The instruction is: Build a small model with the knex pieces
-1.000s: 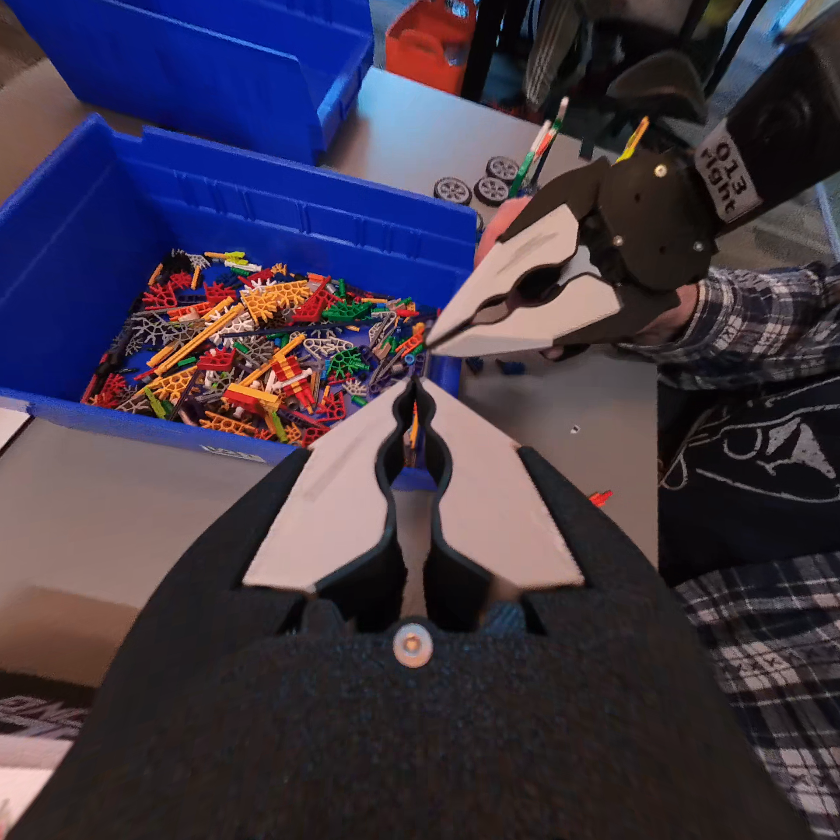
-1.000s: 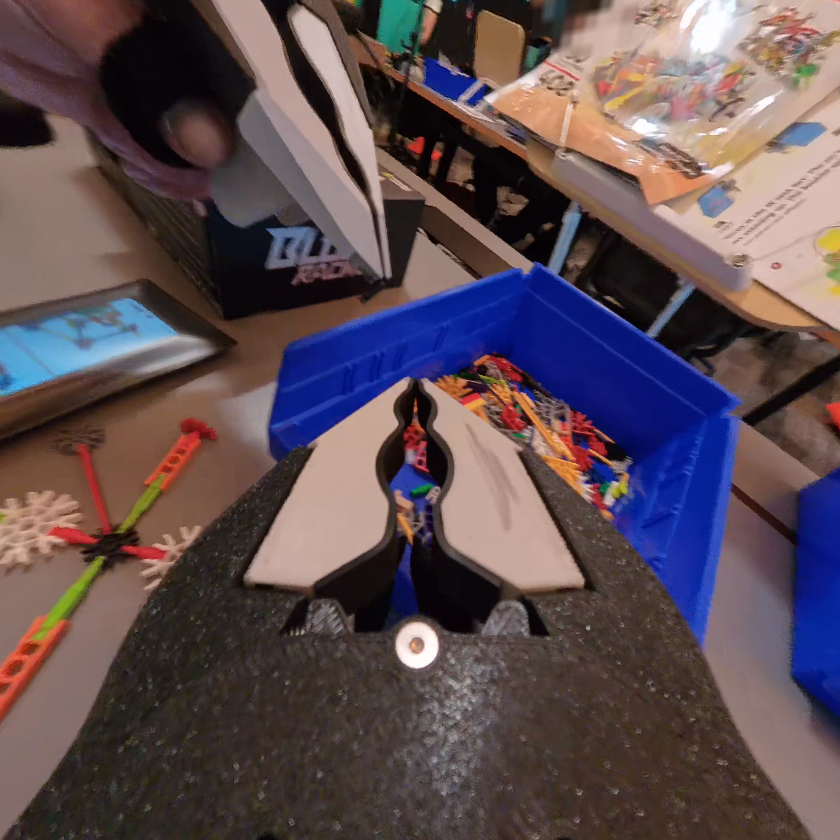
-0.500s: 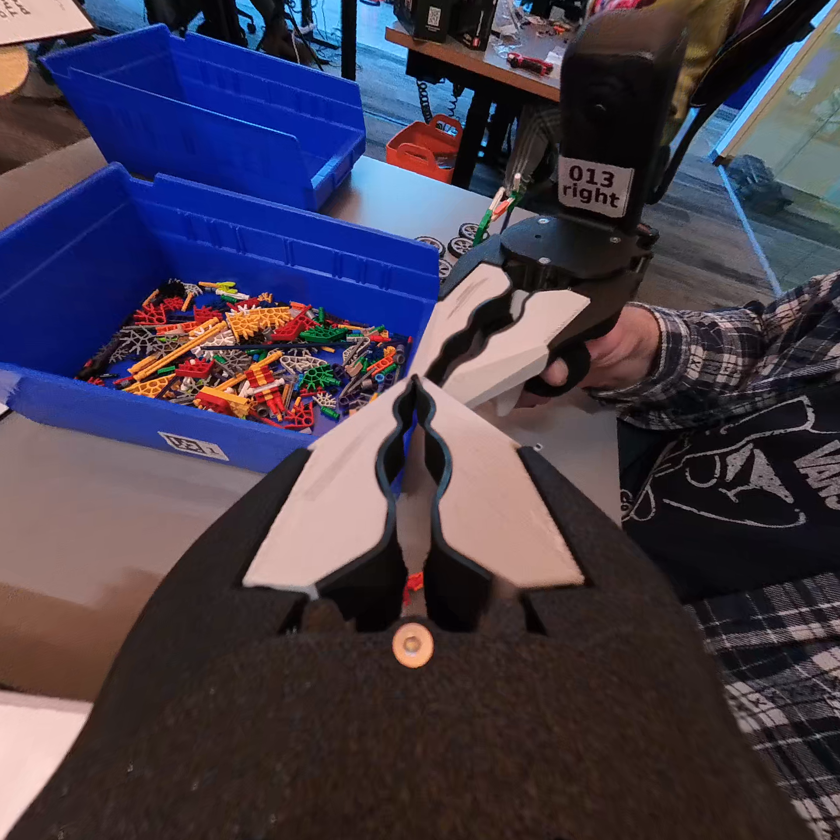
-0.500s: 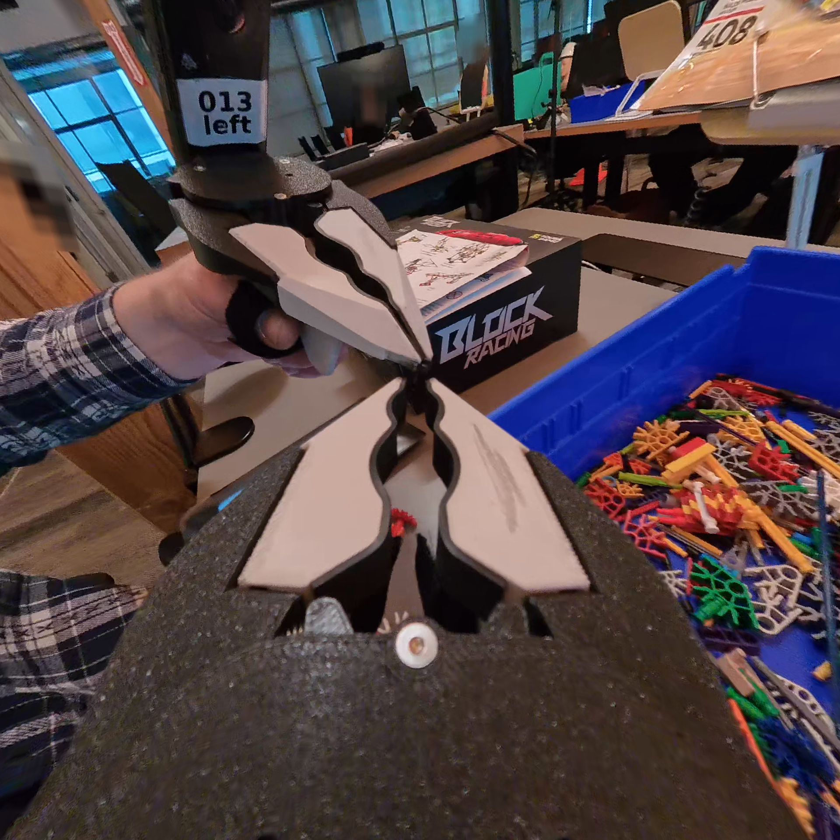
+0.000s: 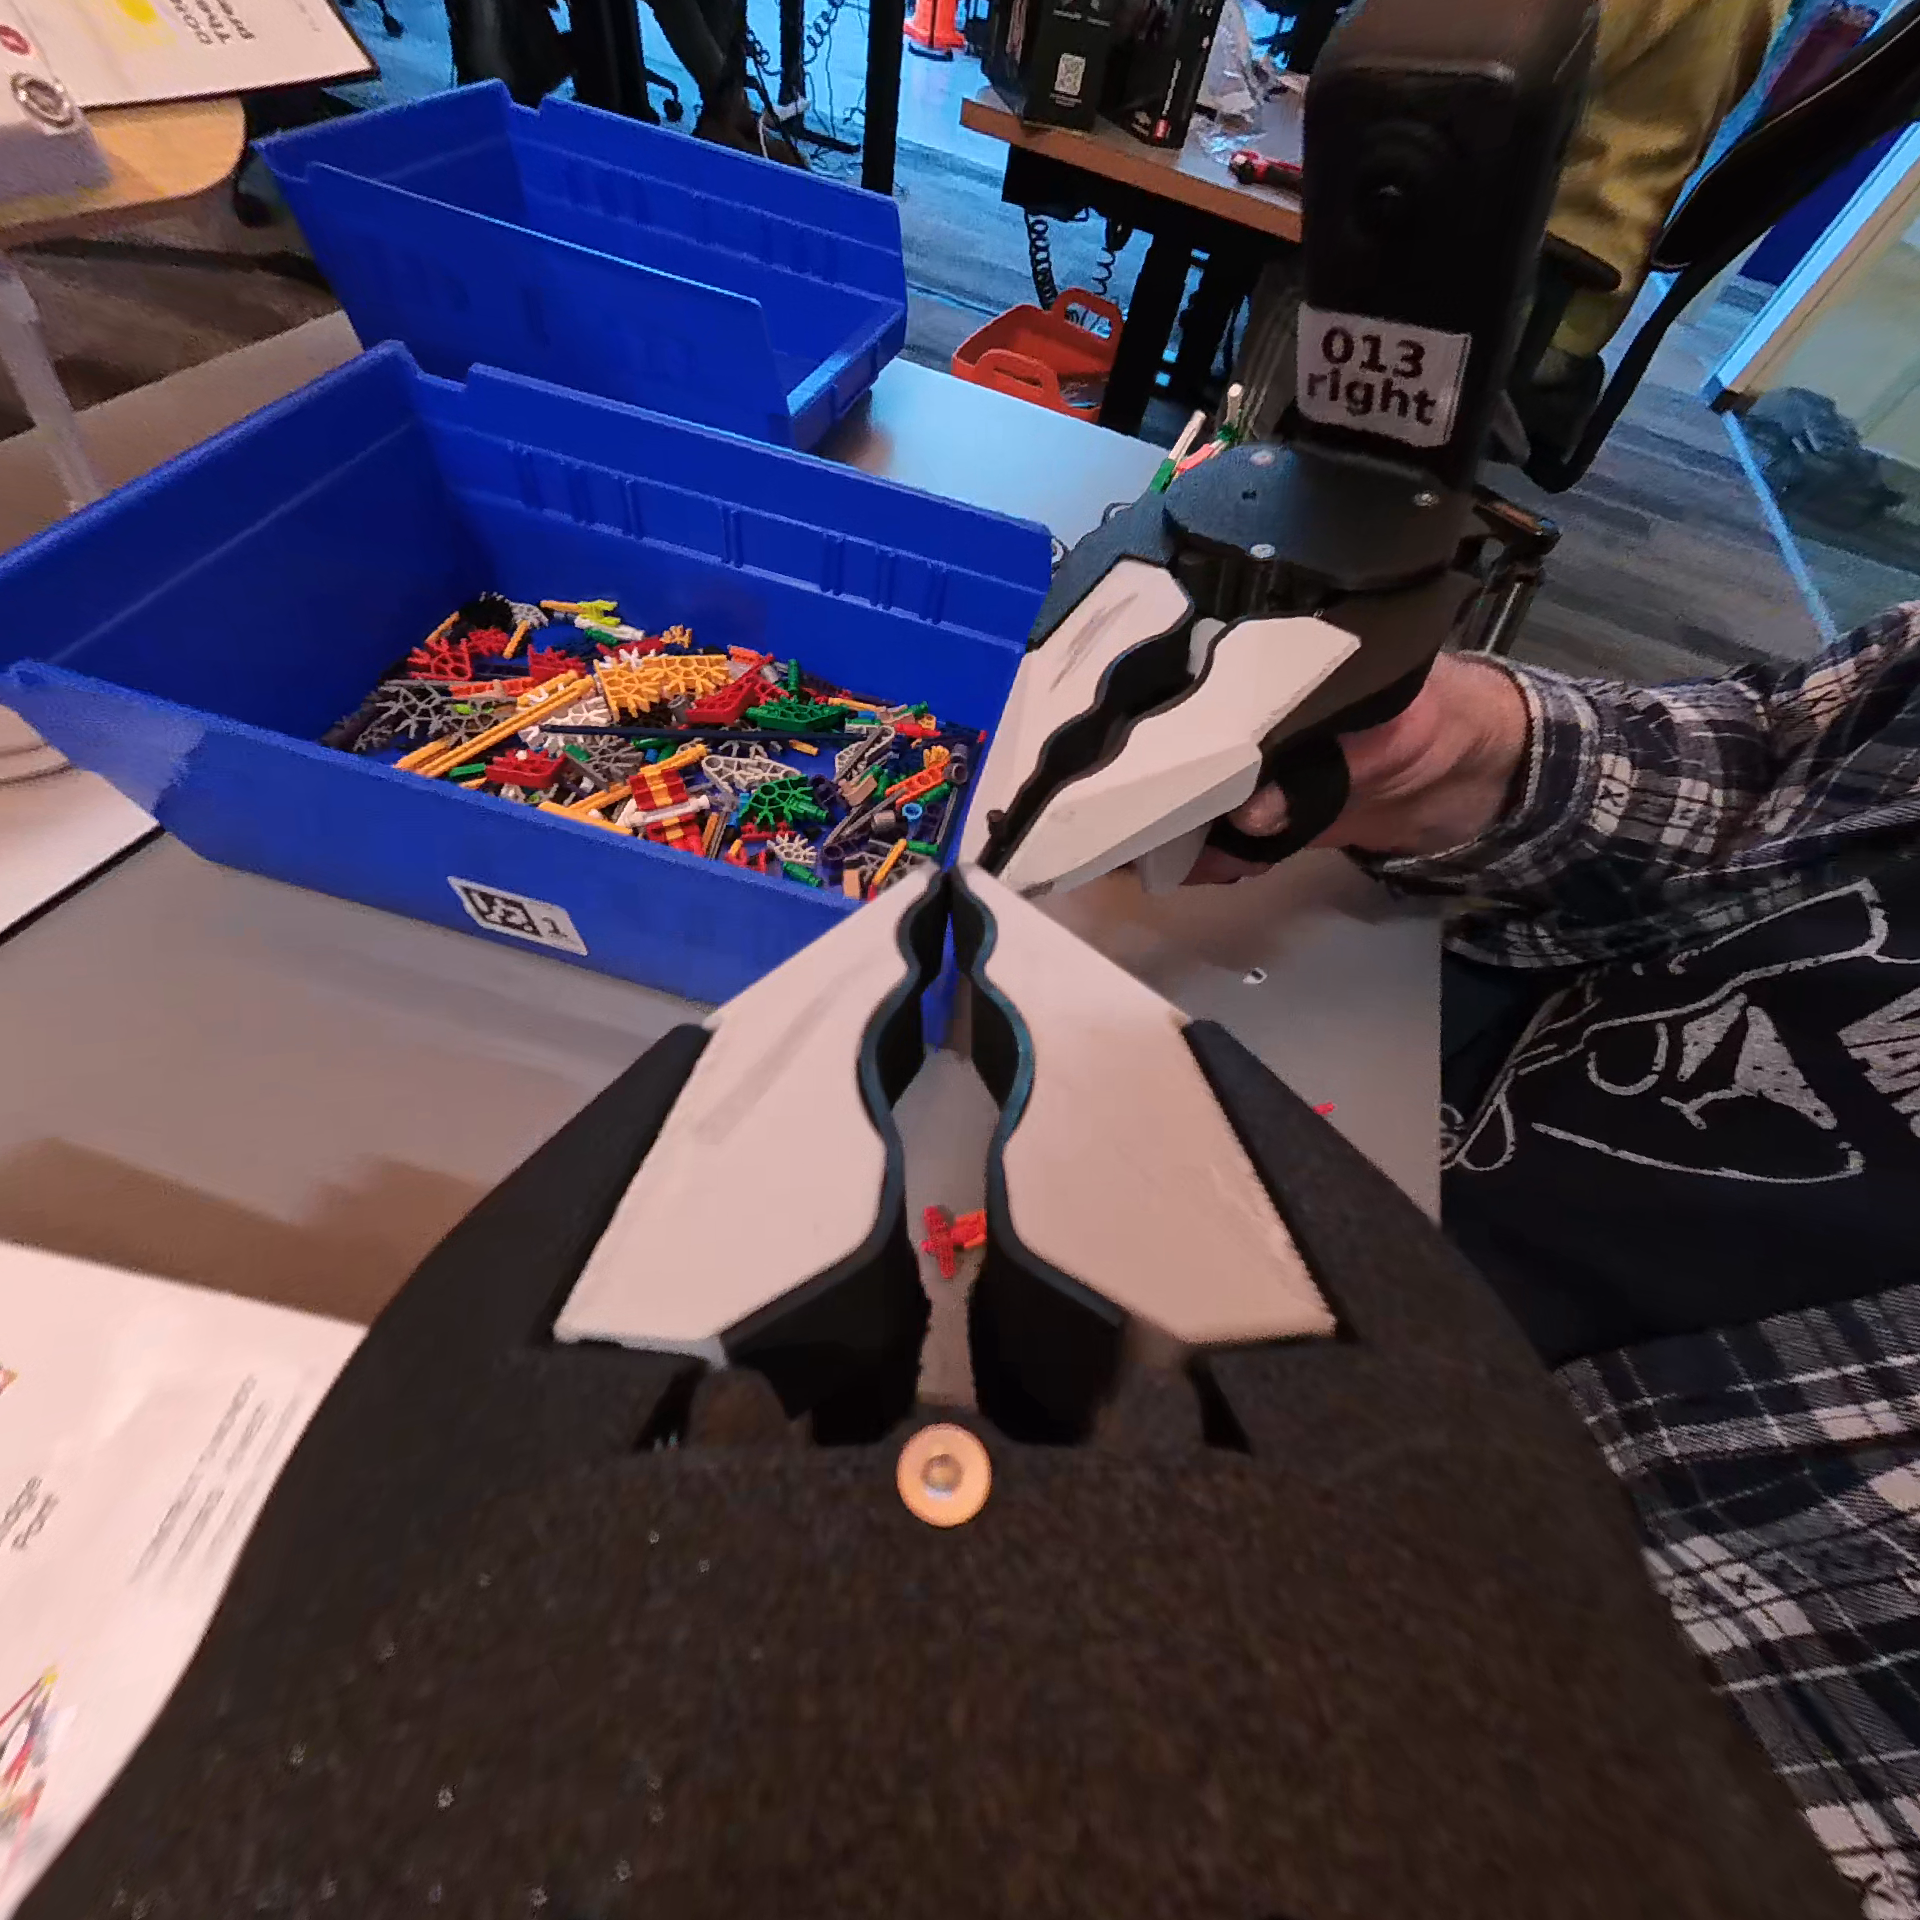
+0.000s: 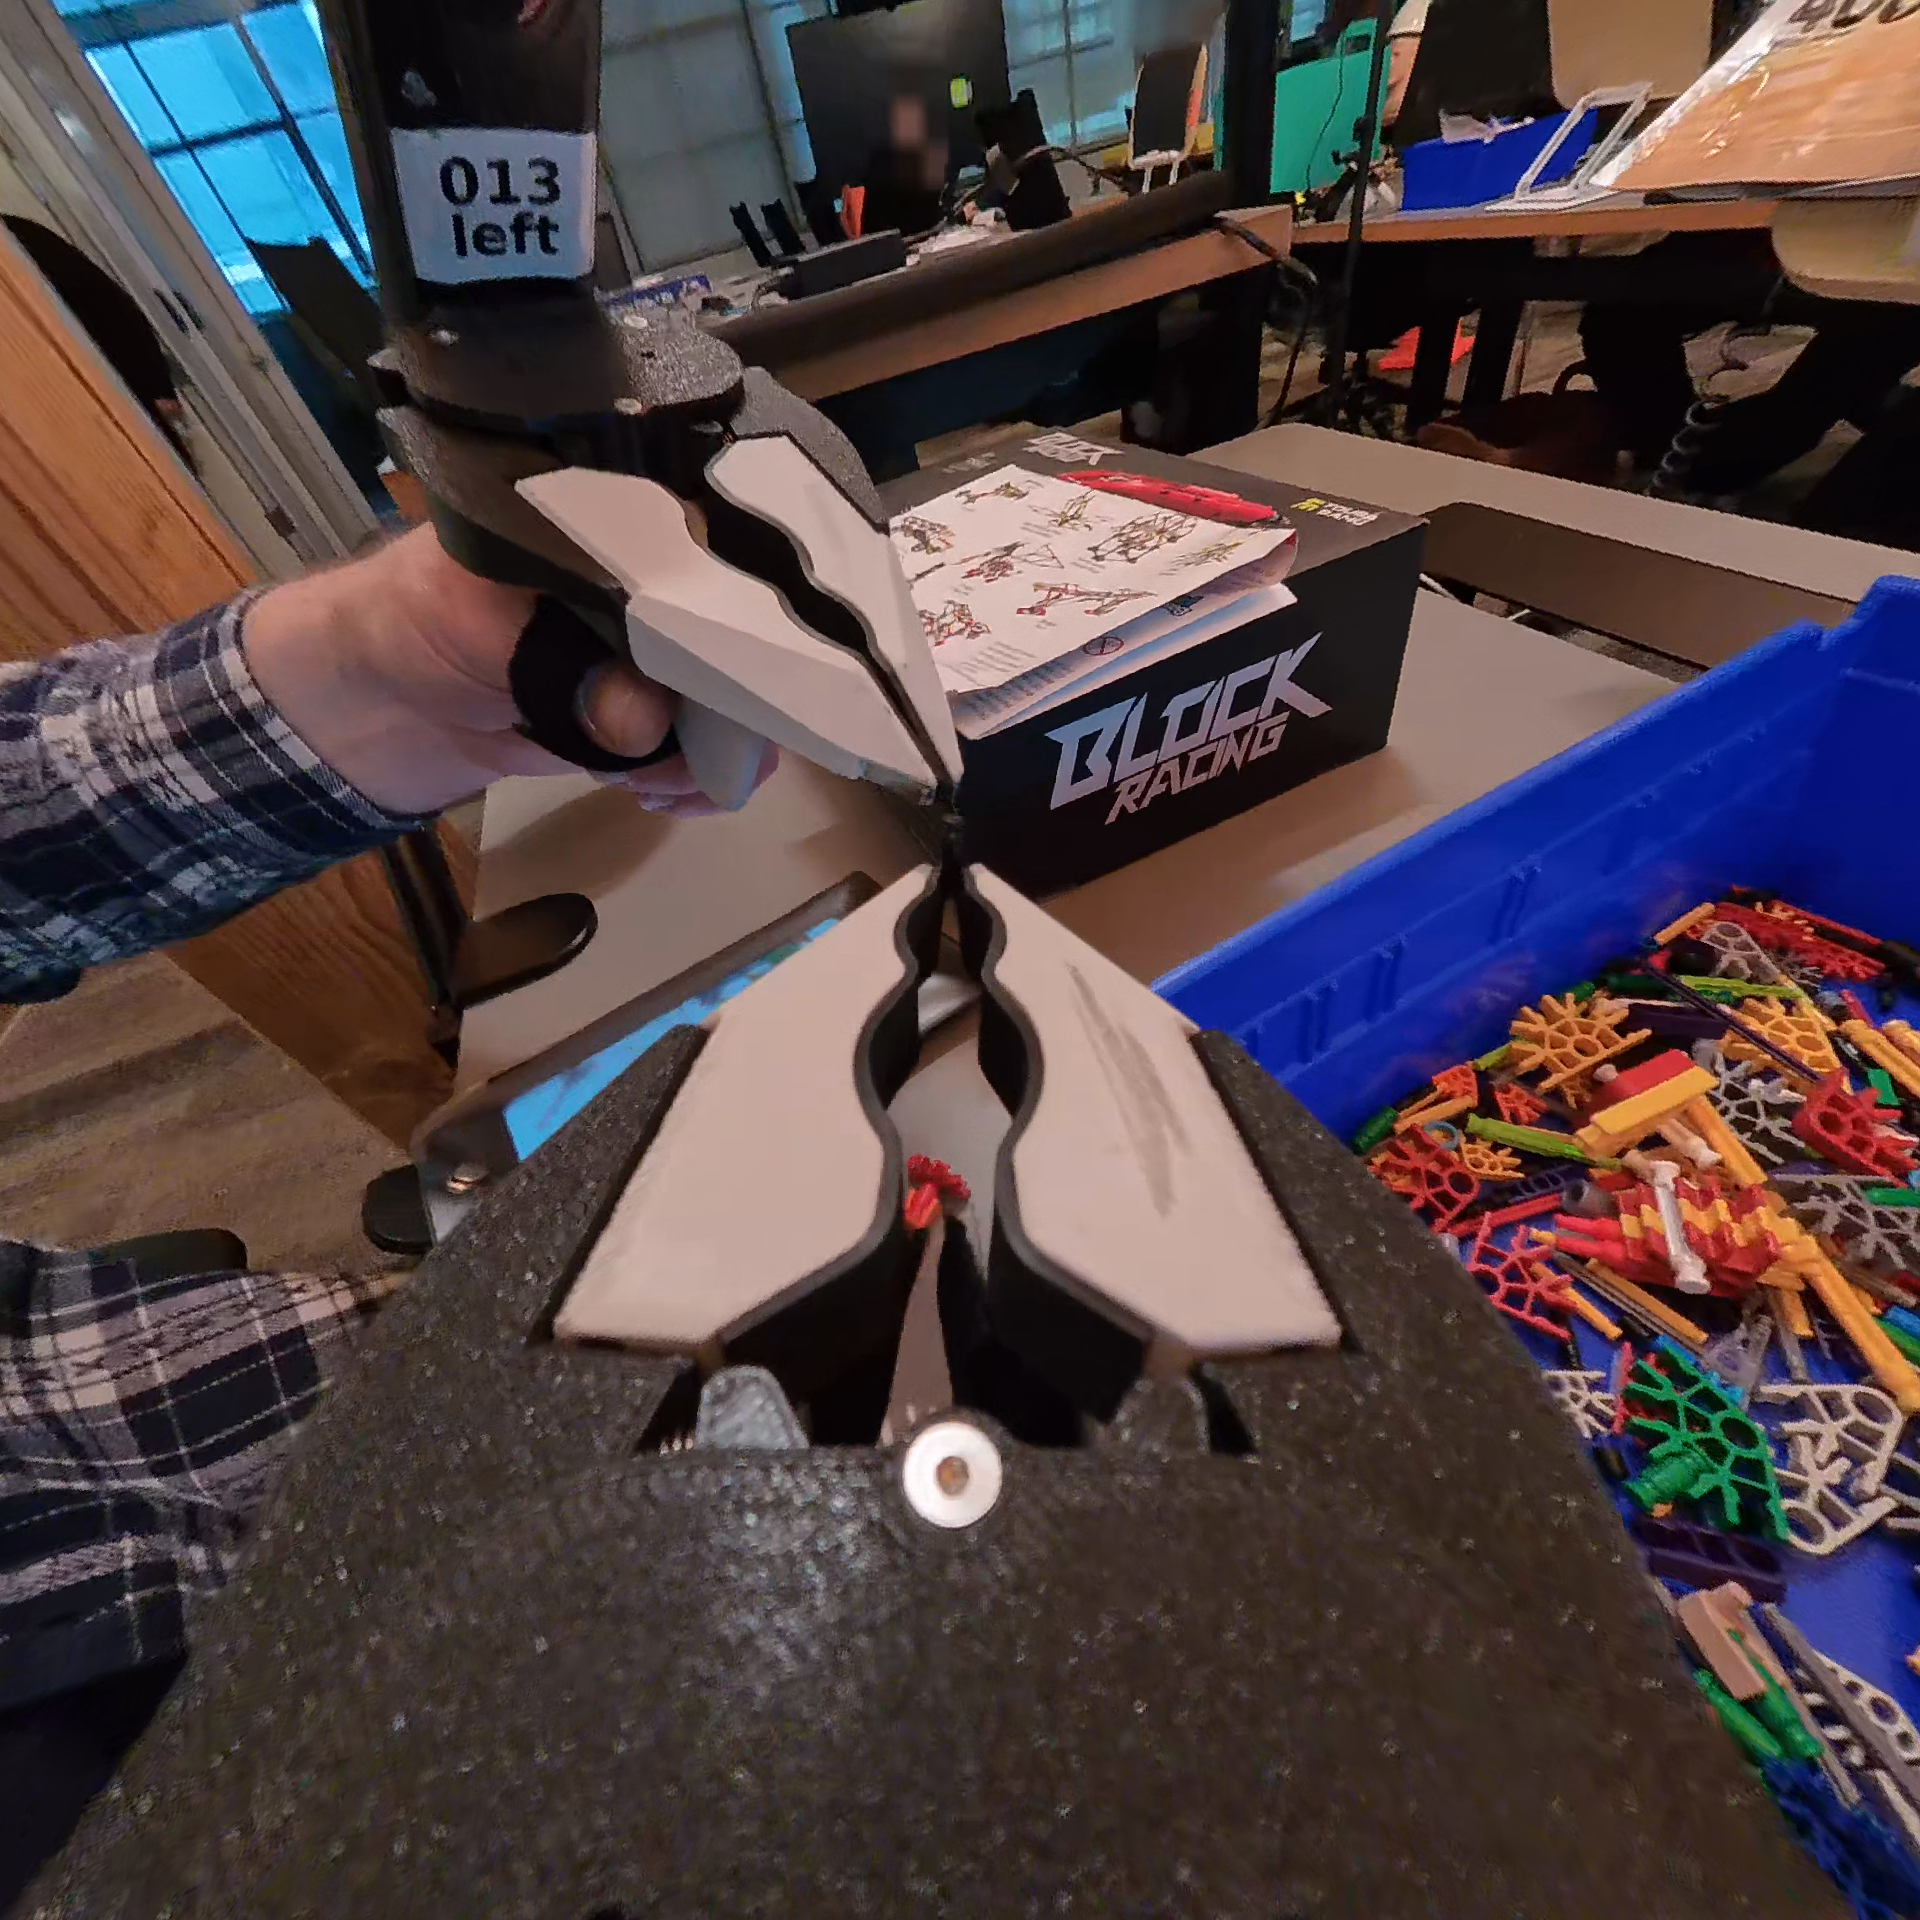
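Observation:
My left gripper (image 5: 951, 881) is shut, above the grey table (image 5: 312, 1060) by the near right corner of a blue bin (image 5: 312, 821) of mixed plastic construction pieces (image 5: 675, 748). My right gripper (image 6: 948, 878) is also shut, and its tip meets the left gripper's tip. The right gripper shows in the left wrist view (image 5: 987, 857), and the left gripper in the right wrist view (image 6: 940, 784). A thin dark bit shows between the tips; I cannot tell what it is. A small red connector (image 5: 951, 1236) lies on the table below and also shows in the right wrist view (image 6: 930, 1184).
The same bin (image 6: 1455, 935) sits right of my right gripper. A second blue bin (image 5: 582, 260) stands behind. A black box (image 6: 1195, 727) with a booklet (image 6: 1060, 582) and a tablet (image 6: 644, 1049) lie left. Printed paper (image 5: 125, 1507) lies near left. The person's hands (image 5: 1434, 748) hold both grippers. Both grippers' tips are roughly 15 cm from the small red connector (image 5: 951, 1236).
Both grippers have swung away from the bin to face each other, rising and levelling out. Their tips have come together above the table beside the bin corner. Both stay shut.

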`<action>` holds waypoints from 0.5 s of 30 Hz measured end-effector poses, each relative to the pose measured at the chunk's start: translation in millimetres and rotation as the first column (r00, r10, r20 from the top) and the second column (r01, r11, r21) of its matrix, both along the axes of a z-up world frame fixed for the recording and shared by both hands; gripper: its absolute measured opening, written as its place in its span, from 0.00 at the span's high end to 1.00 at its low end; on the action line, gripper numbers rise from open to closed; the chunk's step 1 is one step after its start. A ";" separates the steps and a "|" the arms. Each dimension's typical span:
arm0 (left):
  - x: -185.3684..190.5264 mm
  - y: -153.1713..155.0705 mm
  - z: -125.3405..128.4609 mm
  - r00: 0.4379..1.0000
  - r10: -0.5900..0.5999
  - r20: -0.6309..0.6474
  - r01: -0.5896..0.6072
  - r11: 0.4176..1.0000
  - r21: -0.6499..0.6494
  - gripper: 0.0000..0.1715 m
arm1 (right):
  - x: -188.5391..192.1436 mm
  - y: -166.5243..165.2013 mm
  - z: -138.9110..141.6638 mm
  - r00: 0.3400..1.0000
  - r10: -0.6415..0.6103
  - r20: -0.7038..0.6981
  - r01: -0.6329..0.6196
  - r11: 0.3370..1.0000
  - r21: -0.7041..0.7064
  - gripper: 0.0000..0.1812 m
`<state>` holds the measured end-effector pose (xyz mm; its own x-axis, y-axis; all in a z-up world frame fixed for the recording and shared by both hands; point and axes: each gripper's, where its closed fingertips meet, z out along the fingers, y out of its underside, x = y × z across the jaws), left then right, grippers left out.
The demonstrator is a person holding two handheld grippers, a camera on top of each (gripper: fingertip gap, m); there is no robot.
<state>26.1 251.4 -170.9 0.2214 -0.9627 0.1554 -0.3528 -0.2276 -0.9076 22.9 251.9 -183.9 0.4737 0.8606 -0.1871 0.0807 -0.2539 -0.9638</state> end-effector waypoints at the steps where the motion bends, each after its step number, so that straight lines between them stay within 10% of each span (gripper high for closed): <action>1: -2.9 -0.2 -1.2 1.000 0.006 -0.006 -0.006 1.000 0.006 1.00 | -0.3 -0.5 -2.0 1.000 0.001 0.024 -0.001 1.000 0.012 0.99; 15: -34.1 -9.9 -35.2 0.991 0.057 -0.125 -0.055 0.998 0.020 0.95 | 1.0 -16.3 -47.5 0.922 0.086 0.378 -0.147 0.980 0.137 0.99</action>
<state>-8.1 241.5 -206.2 0.2913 -0.9506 0.1072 -0.4509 -0.2353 -0.8610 23.9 235.6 -231.4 0.3769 0.9177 0.1255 0.4571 -0.0665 -0.8869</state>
